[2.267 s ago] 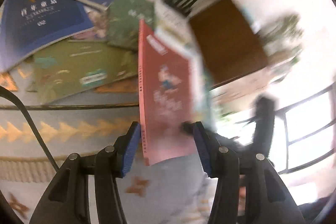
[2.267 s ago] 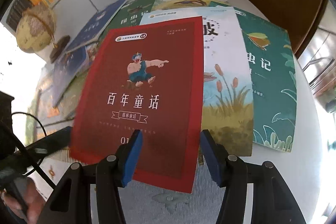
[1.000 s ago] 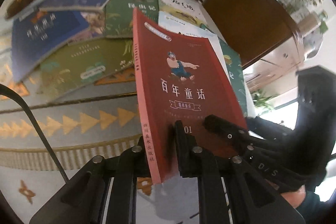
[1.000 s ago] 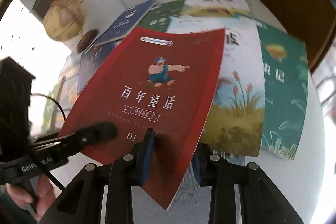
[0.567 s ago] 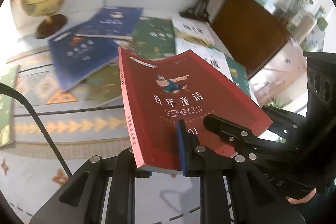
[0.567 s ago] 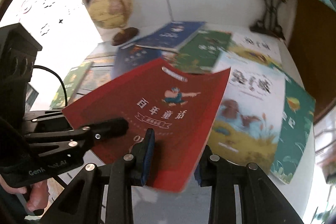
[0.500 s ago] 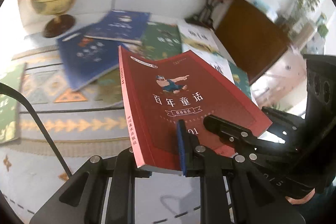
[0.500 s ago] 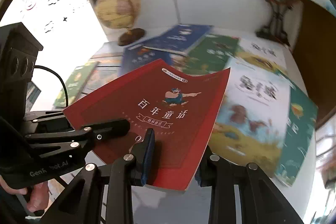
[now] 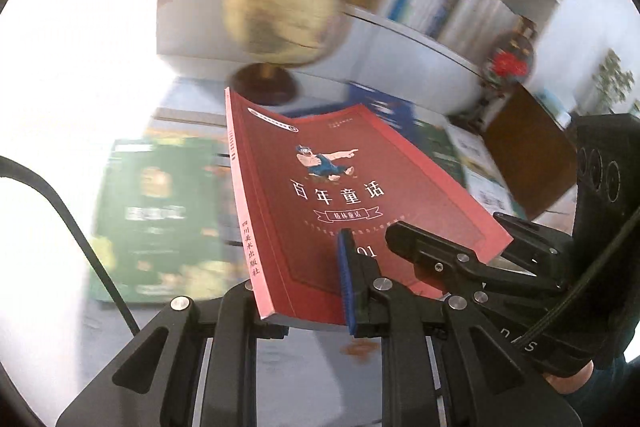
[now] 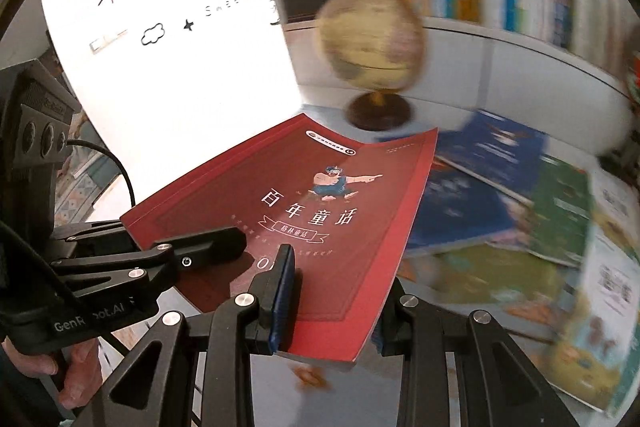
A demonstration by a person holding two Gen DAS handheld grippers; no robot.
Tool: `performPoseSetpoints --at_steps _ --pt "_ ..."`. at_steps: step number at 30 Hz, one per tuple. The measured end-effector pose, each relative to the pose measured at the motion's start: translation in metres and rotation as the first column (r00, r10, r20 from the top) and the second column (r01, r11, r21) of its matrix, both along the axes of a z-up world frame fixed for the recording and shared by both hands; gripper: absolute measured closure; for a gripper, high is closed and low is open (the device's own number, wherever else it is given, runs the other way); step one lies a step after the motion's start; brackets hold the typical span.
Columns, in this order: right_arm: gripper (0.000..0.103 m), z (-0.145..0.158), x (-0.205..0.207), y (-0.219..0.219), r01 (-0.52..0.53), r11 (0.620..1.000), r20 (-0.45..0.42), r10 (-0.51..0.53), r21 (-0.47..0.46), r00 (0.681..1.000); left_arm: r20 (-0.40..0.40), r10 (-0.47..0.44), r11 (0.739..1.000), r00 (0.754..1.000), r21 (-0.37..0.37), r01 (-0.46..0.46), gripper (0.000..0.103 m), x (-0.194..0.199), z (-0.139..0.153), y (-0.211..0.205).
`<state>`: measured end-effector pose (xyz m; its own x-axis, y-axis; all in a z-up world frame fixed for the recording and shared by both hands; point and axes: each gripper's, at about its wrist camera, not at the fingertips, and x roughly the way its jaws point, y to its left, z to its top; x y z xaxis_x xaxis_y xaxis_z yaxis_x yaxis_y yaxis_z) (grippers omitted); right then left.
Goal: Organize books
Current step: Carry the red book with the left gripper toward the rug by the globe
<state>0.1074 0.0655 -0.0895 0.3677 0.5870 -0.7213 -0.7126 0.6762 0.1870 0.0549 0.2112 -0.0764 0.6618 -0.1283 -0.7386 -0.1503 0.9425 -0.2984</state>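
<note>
Globe (image 10: 370, 45) far behind, loose books (image 10: 480, 195) on desk (image 9: 304, 359) right; left tool (image 9: 298, 293) and right tool (image 10: 332, 303) both clamped on red book (image 9: 320, 195), pitched down

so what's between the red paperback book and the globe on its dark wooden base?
Nothing: in the right wrist view the red paperback book's far edge stops short of the globe.

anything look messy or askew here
Yes. Behind the red book, which both grippers clamp in the air, several books lie strewn flat and overlapping at odd angles near the globe instead of stacked. The red book's far right corner curls up slightly. Nothing looks torn or spilled.
</note>
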Motion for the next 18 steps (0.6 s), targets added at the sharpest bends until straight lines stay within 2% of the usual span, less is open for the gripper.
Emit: performPoseSetpoints --at_steps 4,9,14,18 --pt "0.072 -0.014 -0.001 0.065 -0.035 0.999 -0.032 0.035 -0.003 0.999 -0.020 0.045 0.999 0.999 -0.009 -0.045 0.087 -0.006 -0.016 0.061" --pt "0.072 -0.037 -0.001 0.125 -0.062 0.997 -0.070 0.059 -0.047 0.996 -0.059 0.074 0.996 0.996 -0.045 -0.077 0.087 -0.007 -0.043 0.107" --pt "0.072 -0.055 -0.001 0.154 -0.059 0.994 -0.102 0.050 -0.088 0.994 -0.086 0.078 0.992 0.993 -0.094 -0.087 0.087 -0.005 -0.068 0.134" --pt "0.072 -0.063 0.002 0.163 -0.047 0.994 -0.114 0.035 -0.104 0.993 -0.088 0.076 0.989 0.993 -0.117 -0.086 0.087 -0.002 -0.077 0.144"
